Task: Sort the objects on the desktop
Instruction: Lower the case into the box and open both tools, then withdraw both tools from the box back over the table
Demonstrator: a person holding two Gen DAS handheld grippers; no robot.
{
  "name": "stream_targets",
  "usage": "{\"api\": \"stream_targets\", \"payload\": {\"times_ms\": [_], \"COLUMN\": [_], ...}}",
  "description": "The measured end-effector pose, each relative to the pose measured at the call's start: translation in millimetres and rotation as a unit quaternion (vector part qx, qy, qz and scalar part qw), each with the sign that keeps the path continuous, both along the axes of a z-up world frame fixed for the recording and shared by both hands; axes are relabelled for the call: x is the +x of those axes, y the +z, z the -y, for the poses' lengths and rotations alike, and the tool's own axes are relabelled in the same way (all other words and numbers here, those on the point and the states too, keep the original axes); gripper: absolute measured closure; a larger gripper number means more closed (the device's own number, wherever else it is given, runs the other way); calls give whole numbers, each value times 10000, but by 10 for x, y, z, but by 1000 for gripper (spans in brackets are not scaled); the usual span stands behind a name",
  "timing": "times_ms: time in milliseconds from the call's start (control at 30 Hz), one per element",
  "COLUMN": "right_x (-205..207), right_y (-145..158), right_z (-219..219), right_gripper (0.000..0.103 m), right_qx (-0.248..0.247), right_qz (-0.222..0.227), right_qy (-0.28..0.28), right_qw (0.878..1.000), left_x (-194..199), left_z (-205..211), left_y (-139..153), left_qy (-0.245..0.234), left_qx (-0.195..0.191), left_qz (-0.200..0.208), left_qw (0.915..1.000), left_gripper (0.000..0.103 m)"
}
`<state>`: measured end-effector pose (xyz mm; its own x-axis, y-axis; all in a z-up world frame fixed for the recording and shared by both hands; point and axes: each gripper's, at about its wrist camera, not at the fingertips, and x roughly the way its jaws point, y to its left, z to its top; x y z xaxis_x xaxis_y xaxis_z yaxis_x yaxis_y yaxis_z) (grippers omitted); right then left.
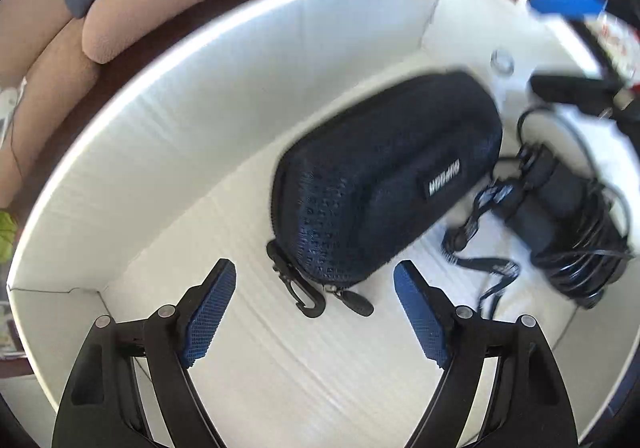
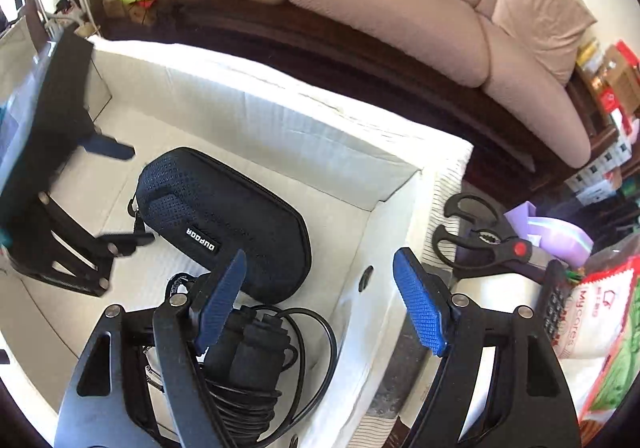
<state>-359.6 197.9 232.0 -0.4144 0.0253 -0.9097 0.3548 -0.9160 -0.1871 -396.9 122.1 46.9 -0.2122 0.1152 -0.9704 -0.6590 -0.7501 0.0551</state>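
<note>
White box (image 1: 224, 96) fills most of the left wrist view, holds a dark zip case (image 1: 384, 176) mid-frame, black adapter with coiled cable (image 1: 568, 216) at right. Left gripper (image 1: 316, 312) at bottom, spread wide, gripping nothing. Right gripper (image 2: 320, 304) also wide and empty, straddling the box wall. Scissors (image 2: 480, 240) outside, right of the box.

**What I count here**

I see one white box (image 2: 384, 224). Inside it lie one black zip case (image 1: 384, 176) and one black power adapter wound in its cable (image 1: 568, 224). Outside the box I count one pair of black-handled scissors (image 2: 480, 240) and one lilac container (image 2: 552, 232). I hold two grippers, left gripper (image 1: 314, 312) and right gripper (image 2: 320, 304).
</note>
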Motion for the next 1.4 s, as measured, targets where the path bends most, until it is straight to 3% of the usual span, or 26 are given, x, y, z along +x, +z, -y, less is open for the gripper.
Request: {"api": "stream_targets", "payload": {"times_ms": [167,300,400,567,933,1100,1400], "right_x": [28,144,173,184,249,365,1040], "right_y": [30,86,98,80,46,138,579], "right_z": [-10,-1,-34,-85,-151,-150,36], "right_gripper": [29,29,29,30,30,30,29], "right_qx": [37,3,-54,-170,-292,-455,-655], "right_qz": [-115,-197,-237,-213,-168,-106,-232], "right_qy": [106,120,124,85,-18,-109,8], "right_qw": [9999,9997,9996,9996,9994,9988,9976], "left_x": [112,19,15,-62,-39,248,906], "left_z": [-298,-408,-533,-622,-651,-567,-175], "left_y": [-167,-147,-152,-148,-109,147,1018], "left_qy": [-259,48,93,426,576,409,694], "left_qx": [-320,-236,-383,-292,-482,-344,52], "left_qz": [-92,41,-64,-98,-199,-138,-398], "left_qw": [9991,9997,9992,9986,9970,9985,9968], "left_gripper": [18,19,19,18,17,17,17]}}
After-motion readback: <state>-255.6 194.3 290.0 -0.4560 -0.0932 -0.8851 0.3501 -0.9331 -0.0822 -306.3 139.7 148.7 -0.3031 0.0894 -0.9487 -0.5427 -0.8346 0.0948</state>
